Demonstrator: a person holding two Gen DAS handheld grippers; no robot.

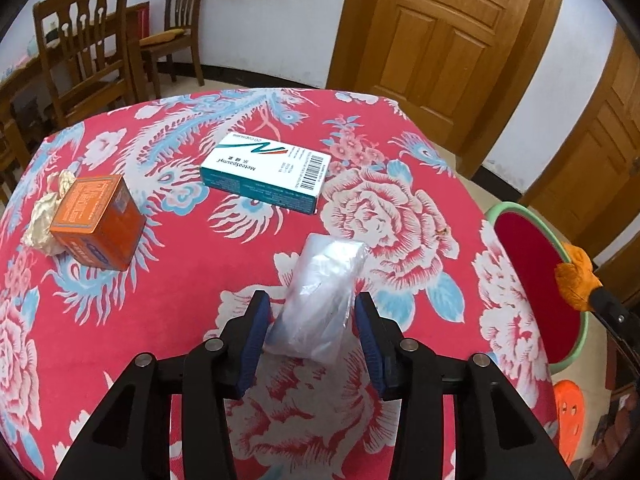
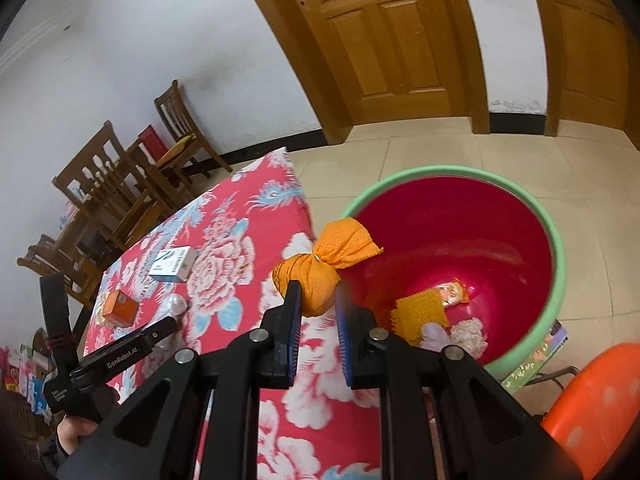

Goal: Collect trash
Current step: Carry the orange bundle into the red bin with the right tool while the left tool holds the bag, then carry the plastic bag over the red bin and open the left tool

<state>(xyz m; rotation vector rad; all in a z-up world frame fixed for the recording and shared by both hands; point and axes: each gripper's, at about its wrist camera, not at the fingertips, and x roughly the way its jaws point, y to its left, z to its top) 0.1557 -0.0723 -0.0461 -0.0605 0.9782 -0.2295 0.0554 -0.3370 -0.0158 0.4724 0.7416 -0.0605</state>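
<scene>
A clear plastic bag (image 1: 320, 296) lies on the floral red tablecloth (image 1: 192, 288), between the blue pads of my open left gripper (image 1: 311, 304). An orange box (image 1: 98, 222) with crumpled paper (image 1: 40, 216) behind it lies at the left, and a white and teal medicine box (image 1: 266, 172) lies further back. My right gripper (image 2: 318, 300) is shut on an orange mesh bundle (image 2: 320, 270) and holds it at the rim of the red bin with a green rim (image 2: 556, 248). The bin holds yellow mesh (image 2: 418, 314), a wrapper and tissue.
The bin stands on the floor off the table's right edge (image 1: 532, 280). An orange plastic stool (image 2: 592, 396) stands beside it. Wooden chairs (image 1: 84, 52) and a dining table are behind at the left. Wooden doors (image 1: 432, 28) are at the back.
</scene>
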